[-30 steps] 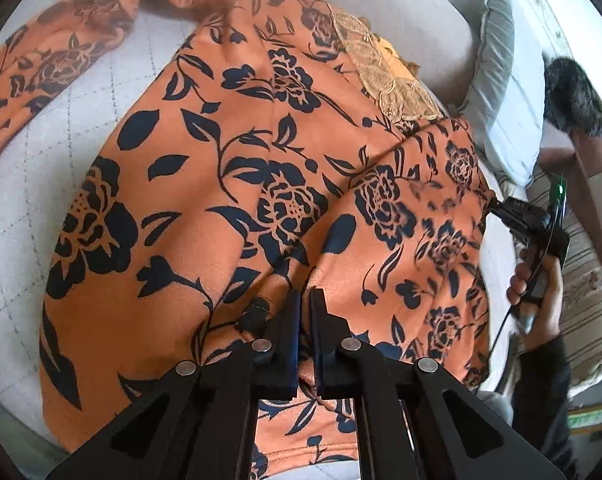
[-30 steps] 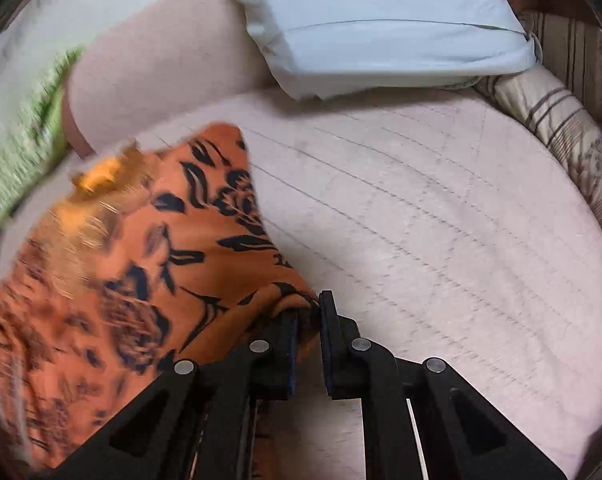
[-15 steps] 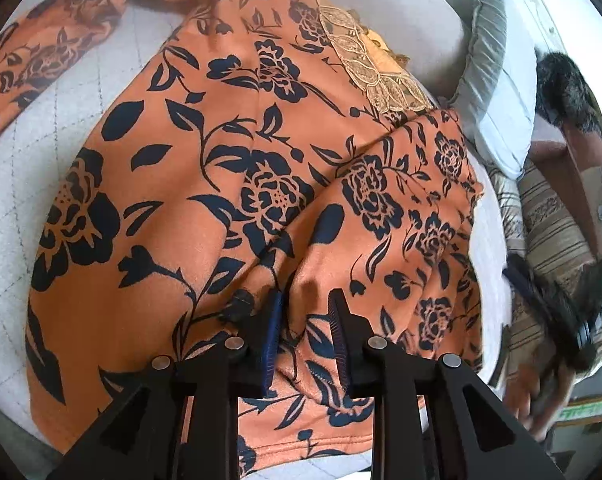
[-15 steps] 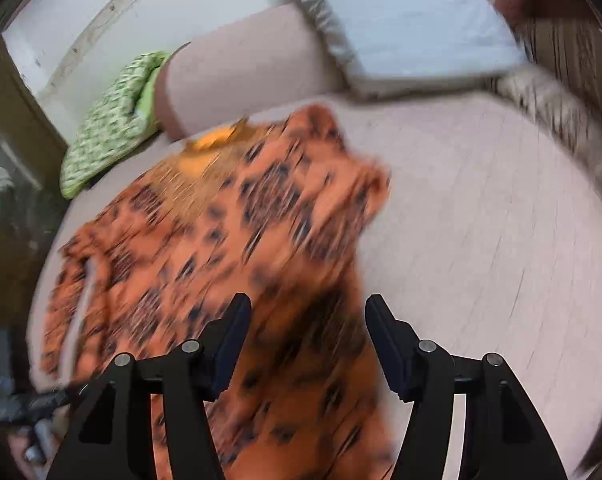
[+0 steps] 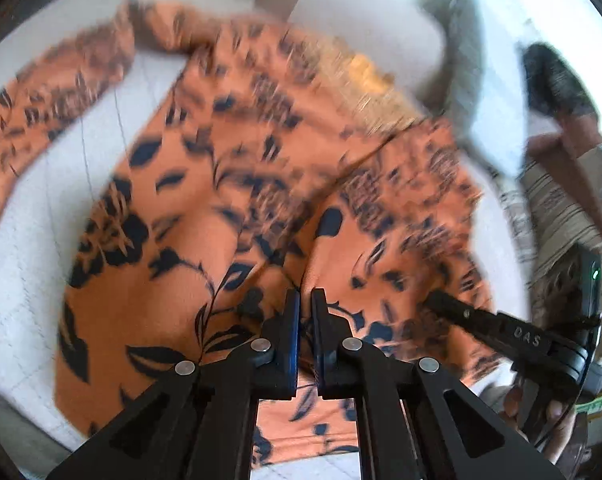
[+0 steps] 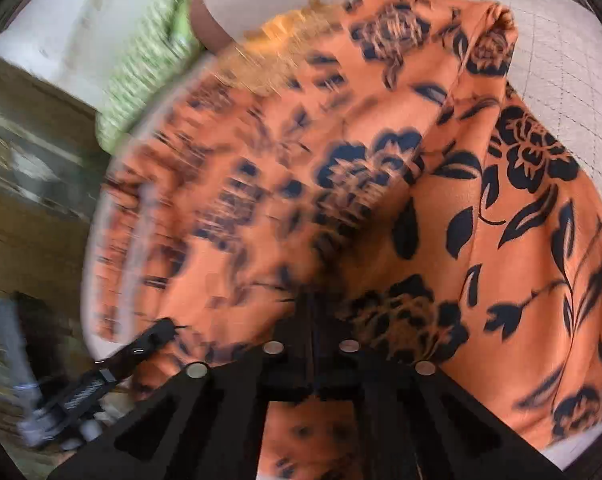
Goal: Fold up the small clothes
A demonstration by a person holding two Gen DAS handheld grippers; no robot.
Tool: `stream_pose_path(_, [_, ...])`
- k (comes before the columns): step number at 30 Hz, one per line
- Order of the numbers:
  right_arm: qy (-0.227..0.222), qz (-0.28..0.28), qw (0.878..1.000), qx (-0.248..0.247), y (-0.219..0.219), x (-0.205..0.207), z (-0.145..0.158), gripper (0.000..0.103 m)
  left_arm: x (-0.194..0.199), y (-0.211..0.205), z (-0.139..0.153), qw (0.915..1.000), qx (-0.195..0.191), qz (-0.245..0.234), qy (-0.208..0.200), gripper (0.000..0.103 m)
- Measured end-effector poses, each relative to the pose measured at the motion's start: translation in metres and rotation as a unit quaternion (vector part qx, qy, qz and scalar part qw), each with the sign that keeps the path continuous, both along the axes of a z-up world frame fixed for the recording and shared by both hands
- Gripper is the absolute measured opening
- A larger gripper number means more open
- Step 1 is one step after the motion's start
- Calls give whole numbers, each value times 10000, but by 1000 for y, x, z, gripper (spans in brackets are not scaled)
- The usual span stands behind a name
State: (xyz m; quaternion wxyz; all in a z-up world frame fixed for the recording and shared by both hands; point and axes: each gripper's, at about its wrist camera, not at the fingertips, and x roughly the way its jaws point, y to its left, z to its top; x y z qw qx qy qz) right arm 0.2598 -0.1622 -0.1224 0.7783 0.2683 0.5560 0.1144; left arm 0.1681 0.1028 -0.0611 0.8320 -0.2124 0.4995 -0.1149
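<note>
An orange garment (image 5: 229, 184) with dark blue flowers and a gold lace neckline (image 5: 365, 80) lies spread on a white quilted surface (image 5: 21, 260). One sleeve (image 5: 41, 100) trails off to the left. My left gripper (image 5: 305, 300) is shut on a raised fold of the fabric near the lower hem. My right gripper (image 5: 437, 300) rests on the cloth just to its right. In the right wrist view the garment (image 6: 481, 200) fills the frame, and the right gripper (image 6: 311, 304) is shut with cloth puckering toward its tips. The left gripper (image 6: 165, 326) shows at lower left.
A grey pillow (image 5: 461, 60) and a pale cushion lie behind the garment. A green patterned cloth (image 6: 149, 60) sits at the far edge. Striped bedding (image 5: 557, 208) lies to the right. A person's hand (image 5: 541, 412) holds the right gripper's handle. Bare quilt (image 6: 561, 60) lies beside the garment.
The right gripper let go of the folded-over sleeve, swung across the garment and shut near the hem beside the left one. The left gripper opened a little, then shut on the fold again.
</note>
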Motion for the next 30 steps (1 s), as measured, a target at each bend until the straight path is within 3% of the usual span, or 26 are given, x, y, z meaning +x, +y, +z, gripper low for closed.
stream_pose_path(2, [-124, 39, 9998, -174, -2, -4, 10, 7, -7, 2, 5, 9998, 92, 99, -116, 10])
stream_pose_path(4, [-86, 189, 9985, -508, 3, -6, 14, 7, -5, 1, -4, 9994, 278, 131, 167, 16])
stream_pose_path(6, [-180, 165, 9989, -401, 2, -11, 22, 9, -6, 6, -8, 9987, 263, 178, 394, 16])
stream_pose_path(7, [-304, 134, 9989, -341, 3, -14, 32, 15, -7, 10, -5, 9990, 150, 233, 355, 17])
stream_pose_path(9, [-562, 172, 9978, -312, 1, -18, 49, 29, -13, 25, 8, 9986, -190, 482, 120, 26])
stream_pose_path(11, [-825, 310, 9955, -336, 13, -17, 63, 44, -21, 50, 22, 9945, -491, 914, -157, 50])
stream_pose_path(13, [-1078, 526, 9918, -445, 29, -15, 80, 58, -31, 80, 31, 9862, -689, 1448, -416, 53])
stream_pose_path(15, [-1302, 749, 9876, -448, 52, -10, 96, 60, -44, 116, 33, 9710, -829, 2190, -480, 53])
stream_pose_path(18, [-1484, 1054, 9820, -511, 90, 0, 105, 61, -70, 172, 22, 9349, -1039, 3372, -377, 53])
stream_pose_path(22, [-1537, 1326, 9776, -550, 141, 14, 103, 61, -99, 201, 11, 8985, -910, 4289, -236, 52])
stream_pose_path(24, [-1521, 1413, 9764, -595, 159, 20, 99, 61, -108, 208, 9, 8872, -736, 4551, -153, 52])
stream_pose_path(26, [-1494, 1501, 9748, -701, 174, 24, 94, 61, -110, 209, 5, 8813, -614, 4685, 48, 52])
stream_pose_path(30, [-1457, 1799, 9689, -869, 197, 24, 88, 61, -93, 214, -10, 8812, -686, 4635, 632, 52])
